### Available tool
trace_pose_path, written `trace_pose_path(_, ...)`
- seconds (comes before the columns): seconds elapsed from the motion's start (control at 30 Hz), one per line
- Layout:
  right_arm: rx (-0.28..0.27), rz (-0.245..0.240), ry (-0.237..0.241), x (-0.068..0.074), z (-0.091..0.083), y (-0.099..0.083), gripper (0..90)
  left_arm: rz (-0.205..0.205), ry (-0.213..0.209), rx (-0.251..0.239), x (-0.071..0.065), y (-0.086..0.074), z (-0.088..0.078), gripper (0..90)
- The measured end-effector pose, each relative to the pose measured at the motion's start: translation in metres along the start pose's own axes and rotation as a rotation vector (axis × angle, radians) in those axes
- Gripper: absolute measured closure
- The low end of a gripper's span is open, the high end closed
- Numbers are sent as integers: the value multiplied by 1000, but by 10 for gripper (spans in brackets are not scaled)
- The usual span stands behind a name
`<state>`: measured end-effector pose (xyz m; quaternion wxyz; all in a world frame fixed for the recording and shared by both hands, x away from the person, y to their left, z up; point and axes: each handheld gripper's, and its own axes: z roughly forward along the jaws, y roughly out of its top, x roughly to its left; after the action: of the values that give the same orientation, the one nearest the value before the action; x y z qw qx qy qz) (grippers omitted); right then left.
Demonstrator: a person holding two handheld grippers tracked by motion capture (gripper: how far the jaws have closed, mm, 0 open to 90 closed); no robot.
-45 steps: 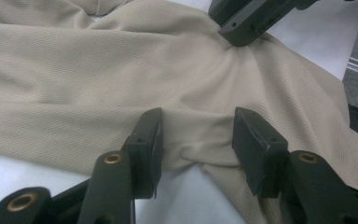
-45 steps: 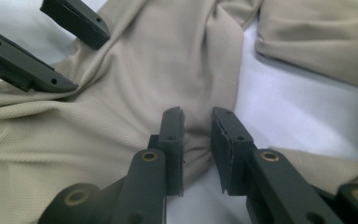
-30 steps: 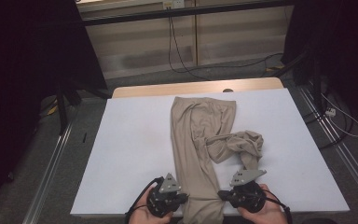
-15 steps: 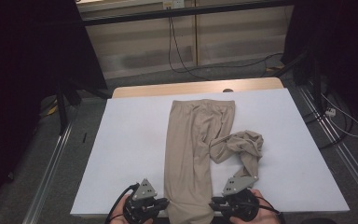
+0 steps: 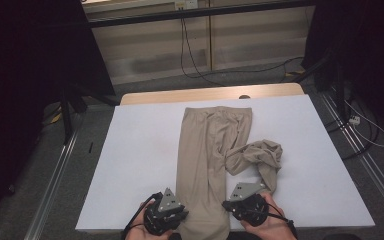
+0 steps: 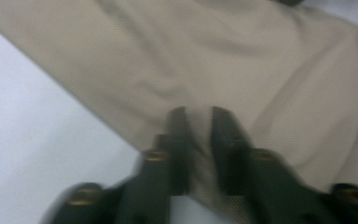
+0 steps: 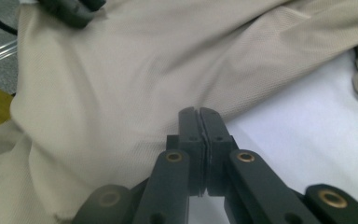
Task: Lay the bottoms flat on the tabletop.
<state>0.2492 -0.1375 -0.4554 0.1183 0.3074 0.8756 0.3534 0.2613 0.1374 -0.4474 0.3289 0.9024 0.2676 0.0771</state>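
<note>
Both my claws have just clamped again: left gripper point(image 6: 196, 114) and right gripper point(image 7: 199, 112) pinch the near hem of the beige knit trousers point(image 5: 205, 155), pulled straighter along the white table point(image 5: 130, 150); farther off, one leg remains bunched.

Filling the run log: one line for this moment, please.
item: beige trousers flat on white table, one leg bunched | left gripper: pinching fabric fold at near end | right gripper: shut at trouser edge
</note>
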Motion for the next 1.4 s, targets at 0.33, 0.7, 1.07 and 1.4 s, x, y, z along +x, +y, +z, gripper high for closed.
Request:
trace_pose_path(0.33,-7,44,77,3,-5,-6,889,-80,14,20,11,-15,-17,900)
trace_pose_path(0.7,-109,98,-26,-29,-33,-6,634,-95,17,-100,19,-15,-25,611)
trace_pose_path(1.07,-233,113,-298,-91,-68,18,327,-148,60,-145,35,-6,-16,350)
trace_pose_path(1.4,-21,129,-334,-116,-18,-12,726,-127,64,-154,30,-5,-16,325)
